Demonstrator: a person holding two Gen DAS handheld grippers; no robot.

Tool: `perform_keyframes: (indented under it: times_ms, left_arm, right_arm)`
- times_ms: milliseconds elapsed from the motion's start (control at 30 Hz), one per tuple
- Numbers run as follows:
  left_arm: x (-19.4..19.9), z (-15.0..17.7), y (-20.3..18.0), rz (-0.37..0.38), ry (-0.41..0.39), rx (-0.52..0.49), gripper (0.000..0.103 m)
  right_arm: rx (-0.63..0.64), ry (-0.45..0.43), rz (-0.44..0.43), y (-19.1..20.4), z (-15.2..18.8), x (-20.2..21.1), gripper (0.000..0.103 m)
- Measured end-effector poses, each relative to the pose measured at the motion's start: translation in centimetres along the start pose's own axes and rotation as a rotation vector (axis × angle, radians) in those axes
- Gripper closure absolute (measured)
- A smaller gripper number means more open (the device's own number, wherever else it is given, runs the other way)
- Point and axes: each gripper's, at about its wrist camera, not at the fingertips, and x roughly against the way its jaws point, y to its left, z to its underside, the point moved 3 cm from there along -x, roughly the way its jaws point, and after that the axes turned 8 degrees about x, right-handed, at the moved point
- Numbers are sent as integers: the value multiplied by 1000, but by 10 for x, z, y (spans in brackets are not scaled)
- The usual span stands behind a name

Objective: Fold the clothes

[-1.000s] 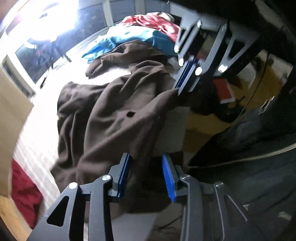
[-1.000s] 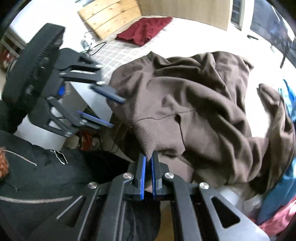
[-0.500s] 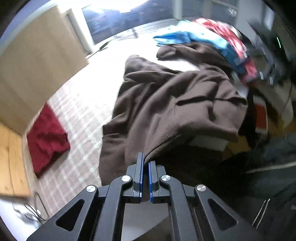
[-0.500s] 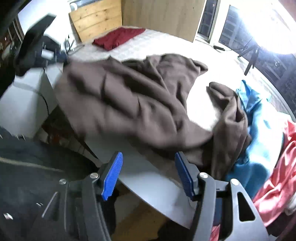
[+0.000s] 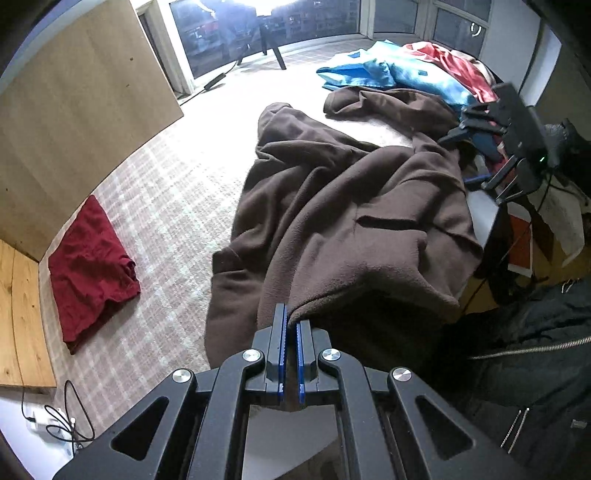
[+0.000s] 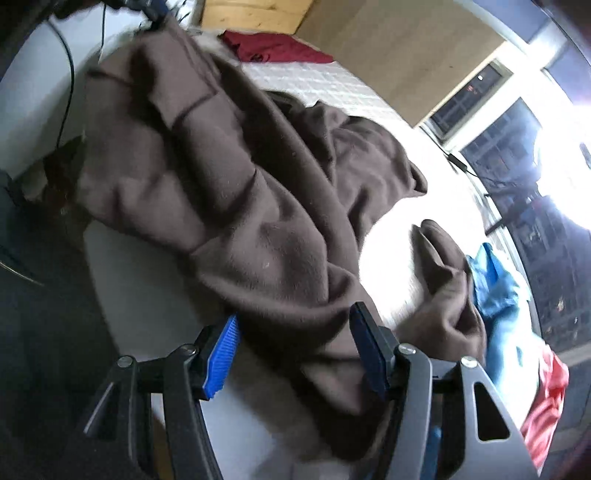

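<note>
Brown fleece garment (image 5: 354, 221) is sprawled over the white table (image 6: 147, 295), near edge drooping out of sight. Left gripper (image 5: 290, 325) is pinching its hem; right gripper (image 6: 295, 347), jaws just closing, straddles a fold without gripping. Checked carpet (image 5: 155, 206) beyond.

- Daylight pours in through the windows (image 5: 266, 26) far ahead of the left gripper's (image 5: 290, 325) closed jaws, blowing out the glass to white glare at the top edge.
- The pale bed surface (image 5: 207, 122) ahead of those jaws is overexposed, its check pattern washed out.
- In the right wrist view a burnt-out window patch (image 6: 565, 177) sits ahead and right of the right gripper's (image 6: 295, 328) parted jaws.
- The brown fleece garment (image 6: 258, 221) reads dim, with soft dark shadows in its folds.
- The left view is sharp; the right view is smeared by motion blur, worst left of the jaws.
- Fisheye bending curves straight edges; corners vignette to black.
</note>
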Motion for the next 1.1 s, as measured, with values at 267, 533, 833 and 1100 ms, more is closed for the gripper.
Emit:
perform_keyframes:
  times_ms: [267,533,833,1100]
  left_arm:
    - [78,-55,15,-105,-255,69,100]
    - [277,-117,9,-319,-638,6,100]
    - [438,-104,-27,-487,-863,0,100]
    - [454,-101,-19,-552,-861,-21,100]
  right_arm:
    - [-347,-189,24,-106,-23,100,95]
    - [-369,-516,416,-170,-89,340,95]
    - [-354,-694,643,-142,-112,501,97]
    - [-328,-646,629,-150,-131,469,97]
